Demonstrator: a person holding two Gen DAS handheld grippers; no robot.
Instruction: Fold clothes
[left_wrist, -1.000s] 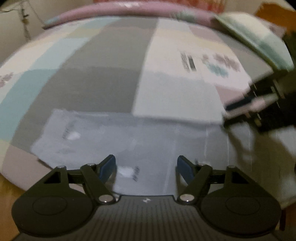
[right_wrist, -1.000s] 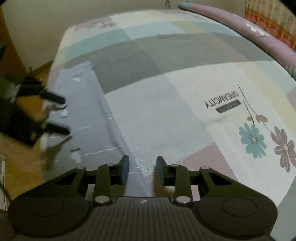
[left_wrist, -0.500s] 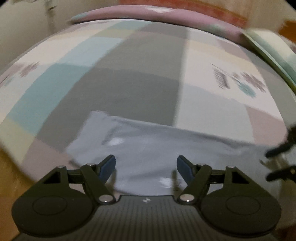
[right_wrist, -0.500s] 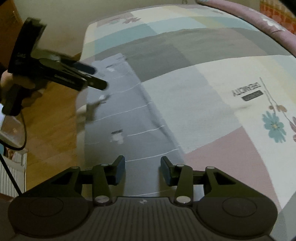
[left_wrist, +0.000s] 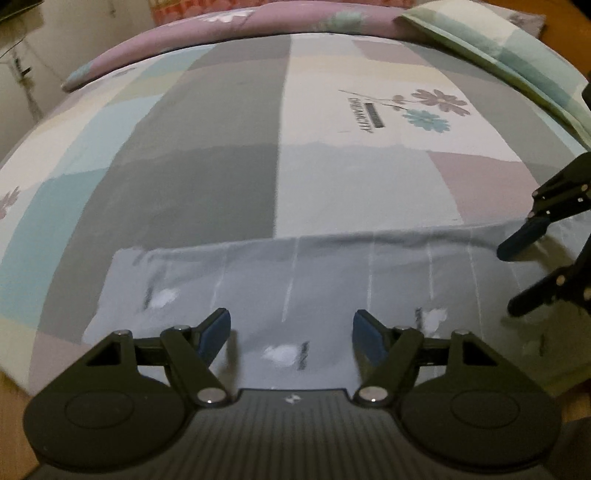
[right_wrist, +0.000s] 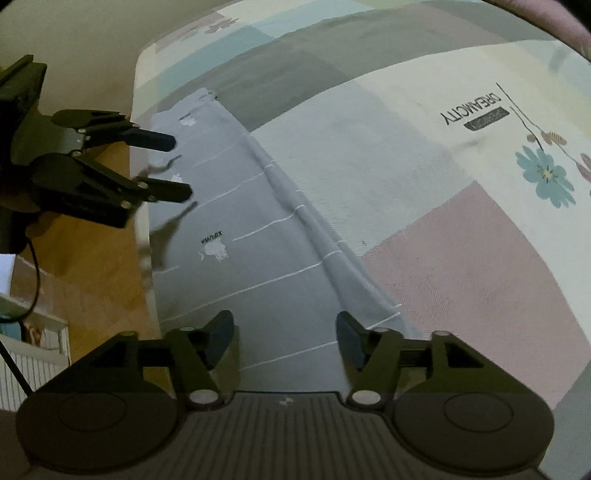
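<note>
A grey garment (left_wrist: 314, 288) with thin white stripes and small white printed patches lies flat in a long band along the near edge of the bed; its far long side is folded into a ridge (right_wrist: 317, 229). My left gripper (left_wrist: 291, 334) hovers open over the middle of the garment, nothing between its fingers. It also shows in the right wrist view, left gripper (right_wrist: 177, 168), open above the cloth's far end. My right gripper (right_wrist: 284, 339) is open above the garment's near end. In the left wrist view the right gripper (left_wrist: 517, 280) is at the right edge, open over the cloth.
The bed (left_wrist: 221, 147) has a patchwork sheet of grey, teal, cream and pink squares with flower prints. A pink bolster (left_wrist: 229, 22) and a folded checked blanket (left_wrist: 517, 55) lie at the far side. Wooden floor (right_wrist: 85, 258) borders the bed's edge.
Both grippers have shifted along the garment and settled lower over it. My right gripper's fingers have spread wider. The garment lies as before.
</note>
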